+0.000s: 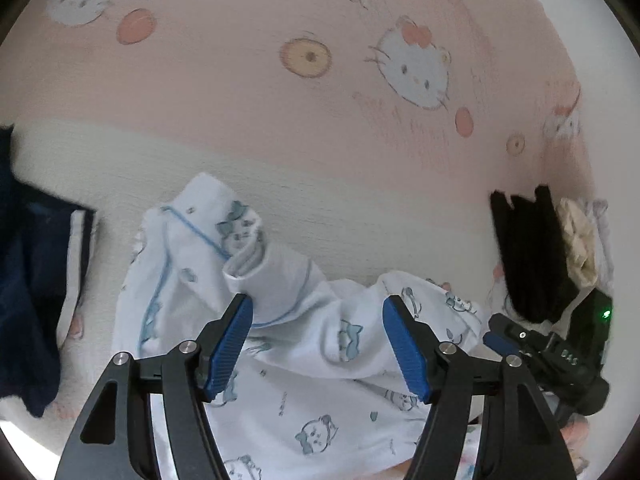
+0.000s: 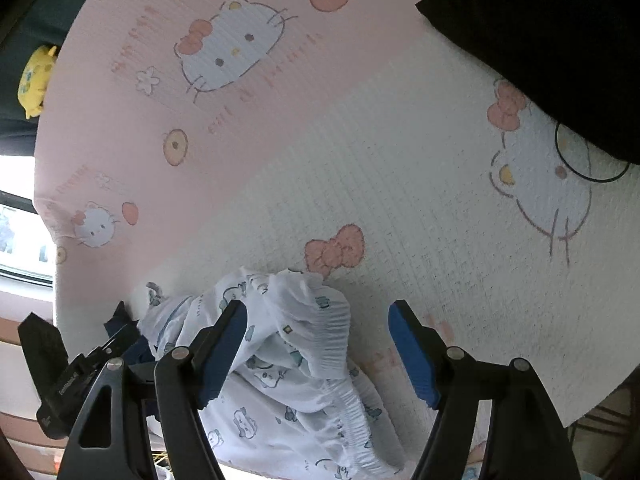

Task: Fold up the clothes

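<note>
Two views share one moment. In the left wrist view, the left gripper (image 1: 318, 344) hangs spread above the white printed garment (image 1: 280, 360), bunched at six o'clock on the bedsheet (image 1: 280, 140), pinching nothing. In the right wrist view, the right gripper (image 2: 316, 344) gapes likewise over the garment's elastic waistband (image 2: 332, 340), probably freed for regrasping.

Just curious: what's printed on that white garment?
Small blue-grey cartoon cats on the garment, clearest in the left wrist view.
</note>
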